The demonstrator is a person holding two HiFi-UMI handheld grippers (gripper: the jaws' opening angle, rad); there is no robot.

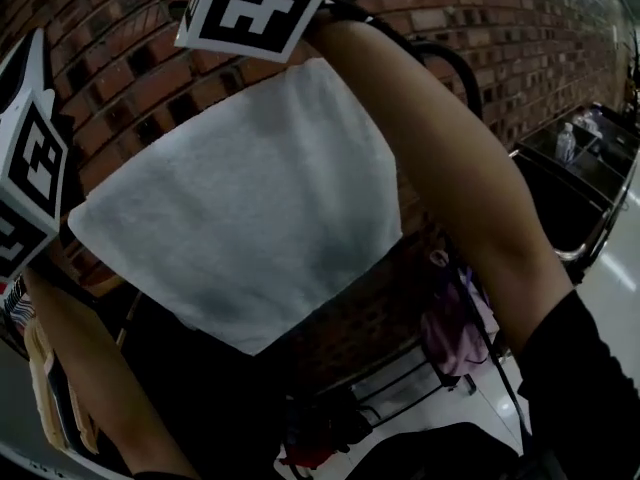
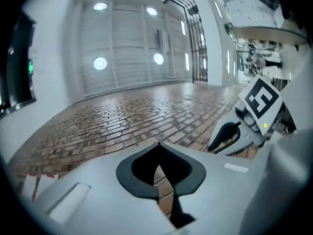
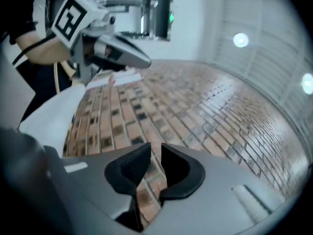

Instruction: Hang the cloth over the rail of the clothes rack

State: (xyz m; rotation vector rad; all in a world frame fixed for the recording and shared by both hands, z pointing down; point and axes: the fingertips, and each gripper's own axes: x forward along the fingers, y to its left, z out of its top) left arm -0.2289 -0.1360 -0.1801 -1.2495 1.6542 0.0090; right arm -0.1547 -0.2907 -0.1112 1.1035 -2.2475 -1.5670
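Note:
The white cloth (image 1: 240, 218) hangs spread in front of a brick wall (image 1: 500, 38), and its top edge is hidden behind my arms. In the head view only the marker cubes show: the left one (image 1: 25, 168) at the cloth's left corner, the right one (image 1: 255, 8) above its top. My left gripper (image 2: 157, 148) is shut with its tips touching and nothing between them. My right gripper (image 3: 154, 153) stands open by a narrow gap with only brick behind it. A white fold of the cloth (image 3: 54, 116) lies to its left. I cannot pick out the rail.
A dark curved bar (image 1: 455, 68) runs beside my right arm. Black bins (image 1: 580, 173) with a bottle (image 1: 567, 143) stand at the right. Below hang pink and purple clothes (image 1: 450, 328) over a wire shelf (image 1: 400, 380), with a red item (image 1: 310, 455) lower down.

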